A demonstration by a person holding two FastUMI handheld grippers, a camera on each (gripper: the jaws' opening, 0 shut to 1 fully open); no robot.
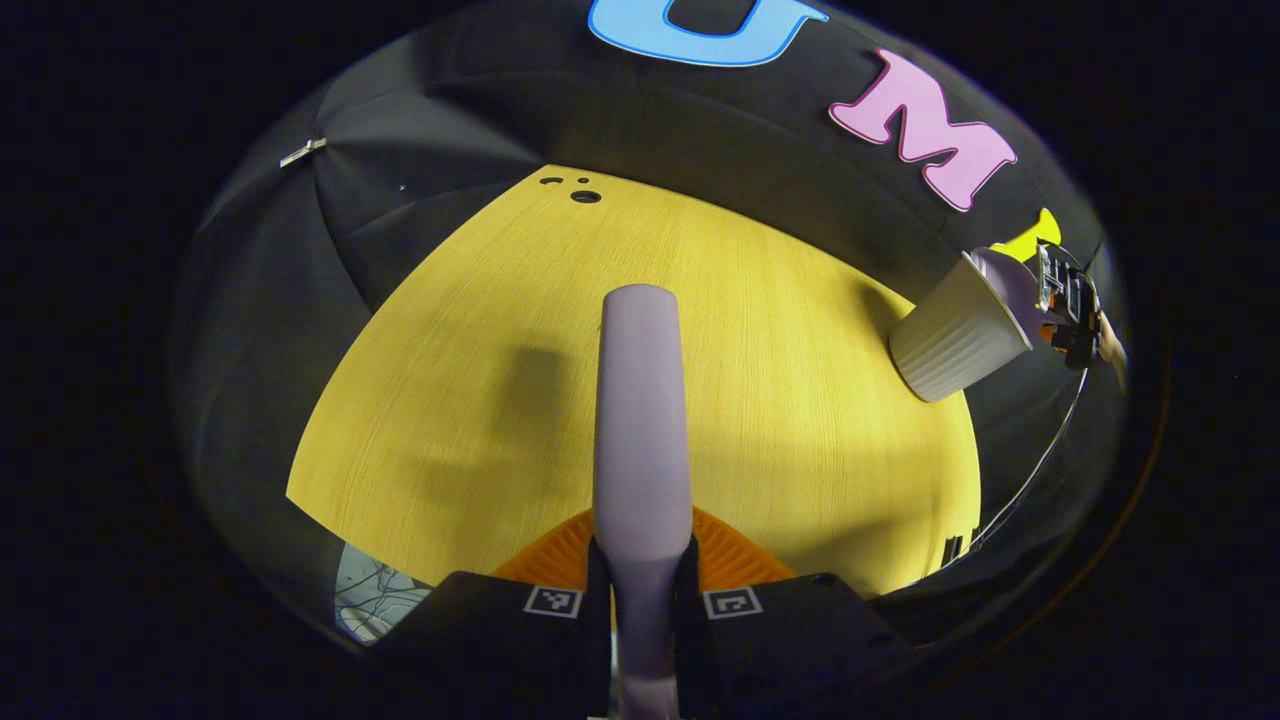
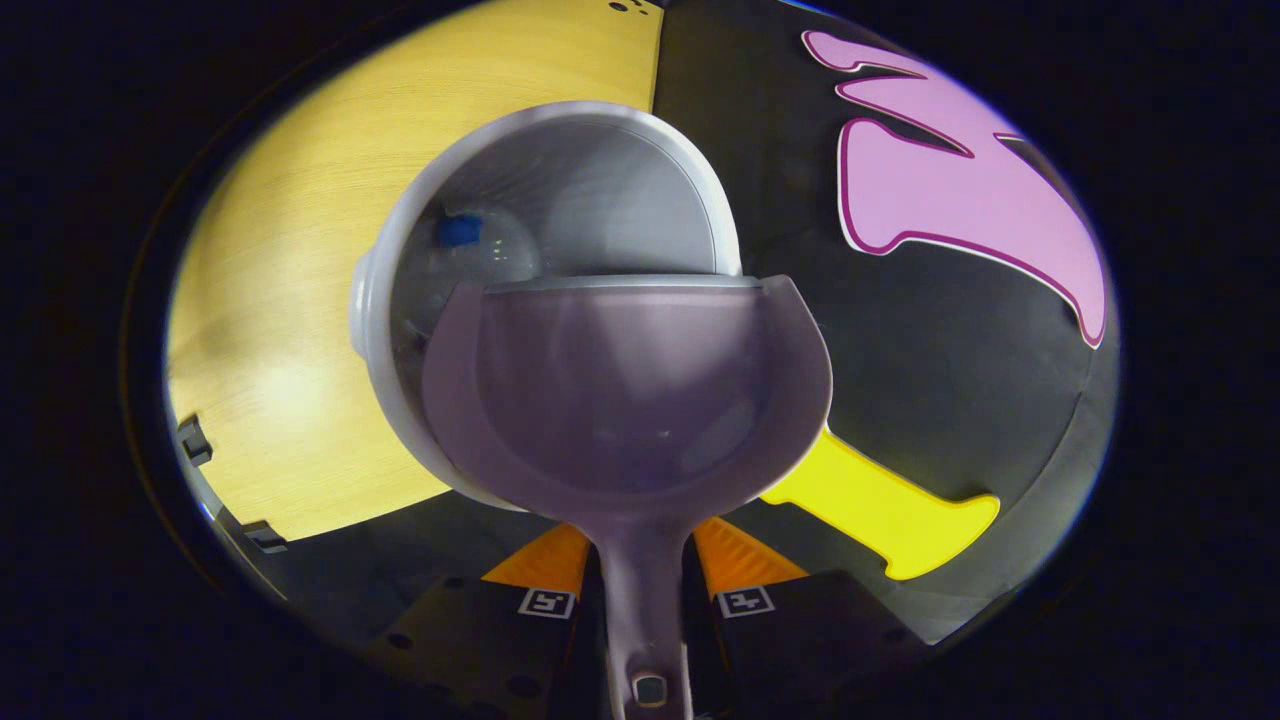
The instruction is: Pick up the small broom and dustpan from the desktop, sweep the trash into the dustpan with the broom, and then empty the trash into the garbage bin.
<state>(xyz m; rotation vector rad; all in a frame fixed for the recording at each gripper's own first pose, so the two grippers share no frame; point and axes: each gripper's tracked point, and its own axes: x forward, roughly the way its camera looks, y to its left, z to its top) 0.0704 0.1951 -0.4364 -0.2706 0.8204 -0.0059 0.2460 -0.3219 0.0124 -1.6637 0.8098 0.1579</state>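
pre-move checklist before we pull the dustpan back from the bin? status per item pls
1. Right gripper shut on dustpan handle: ok, jaws press it from both sides.
2. Dustpan lip over bin mouth: ok, front edge lies across the opening.
3. Dustpan emptied: ok, its scoop looks bare.
4. Trash in bin: ok as far as seen, a small blue item lies inside; whether that is all of it, cannot tell.
5. Left gripper shut on broom: ok, handle clamped between the jaws.
6. Table swept clean: cannot tell; the part seen holds no trash.
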